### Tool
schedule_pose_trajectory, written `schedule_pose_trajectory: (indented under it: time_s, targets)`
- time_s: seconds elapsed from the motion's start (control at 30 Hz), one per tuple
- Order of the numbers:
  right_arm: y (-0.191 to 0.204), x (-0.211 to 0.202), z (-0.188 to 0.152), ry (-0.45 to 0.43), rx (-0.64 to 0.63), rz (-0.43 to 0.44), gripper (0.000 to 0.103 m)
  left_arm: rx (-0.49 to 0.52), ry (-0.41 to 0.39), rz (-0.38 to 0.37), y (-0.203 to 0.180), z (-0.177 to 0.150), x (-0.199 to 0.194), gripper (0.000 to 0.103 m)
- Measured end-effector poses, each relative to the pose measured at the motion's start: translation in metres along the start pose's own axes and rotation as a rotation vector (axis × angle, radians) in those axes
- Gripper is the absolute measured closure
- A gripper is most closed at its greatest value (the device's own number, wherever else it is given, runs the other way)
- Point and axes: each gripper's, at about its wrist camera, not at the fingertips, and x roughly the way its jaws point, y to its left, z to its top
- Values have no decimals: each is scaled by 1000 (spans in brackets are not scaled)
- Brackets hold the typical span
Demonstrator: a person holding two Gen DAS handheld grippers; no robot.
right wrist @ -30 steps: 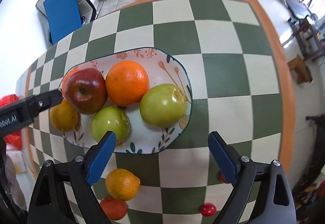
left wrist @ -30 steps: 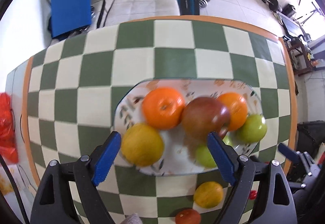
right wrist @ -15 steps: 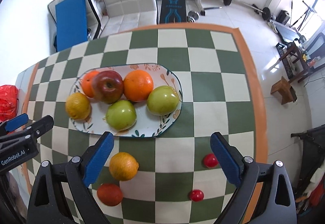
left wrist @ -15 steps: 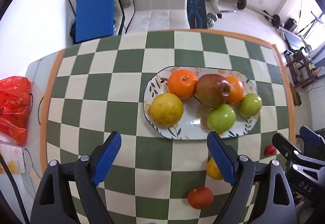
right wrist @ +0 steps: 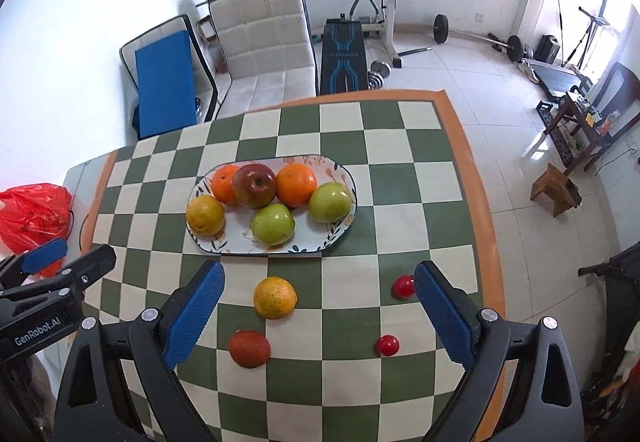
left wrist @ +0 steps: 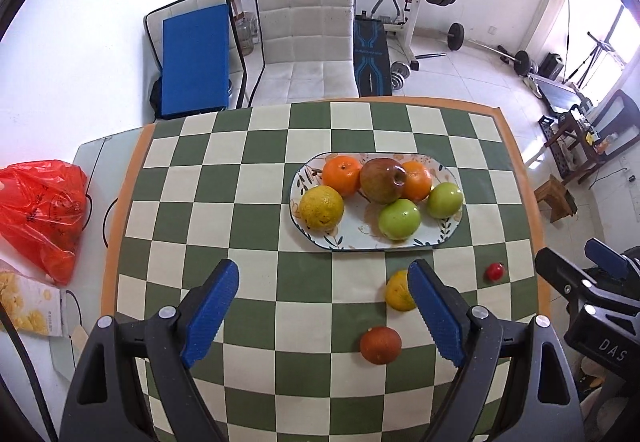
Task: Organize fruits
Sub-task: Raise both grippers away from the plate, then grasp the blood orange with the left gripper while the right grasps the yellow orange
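We see only part of the yellow orange from the left wrist, its right half hidden behind the blue pad of the left gripper; the right wrist view shows it whole. One small red fruit sits partly behind a pad of the right gripper in that view, and we cannot tell whether it and the other small red fruit are cherry tomatoes or something else. The rear orange on the plate is half covered by the red apple. A printed packet at the left edge of the table is cut off and hard to read.

The oval plate lies with its long axis running left to right, parallel to the table's far edge, about midway across the table. It looks ceramic, white with a dark rim and painted leaf sprigs. On it sit the glossy apple with its stem end facing up and to the right, two smooth green apples and, a bright orange and a dimpled yellow citrus.

Off the plate, toward the near edge, lie the yellow orange, a dull reddish-brown round fruit and the two small red ones. The cloth is a green-and-cream check with an orange border.

Both grippers hang above the near edge with jaws spread wide, gripping nothing; their pads are ridged blue. A crumpled red plastic bag sits by the left edge
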Motion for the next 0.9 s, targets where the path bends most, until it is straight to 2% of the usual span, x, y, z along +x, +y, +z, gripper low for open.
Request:
schedule_pose_trajectory:
  time_s: [0.27, 0.57, 0.6, 0.7, 0.83, 0.9]
  targets:
    - [3, -48, -13, -64, -4, 6, 5, 11, -62, -10, -3, -12, -39, 17]
    - [1, -55, -22, -60, 28, 34, 5, 18, -71, -1, -6, -16, -42, 17]
    - [0, -52, -21, -55, 35, 39, 5, 23, -62, -3, -7, -16, -37, 16]
    - [-9, -35, -22, -24, 65, 62, 5, 35, -17, -8, -10, -17, -18, 0]
    - [-27, -4, -27, 42, 119, 84, 5, 64, 73, 10, -21, -28, 23, 0]
    - [-38, 16, -32, 80, 147, 92, 5, 81, 148, 3, -30, -38, 52, 0]
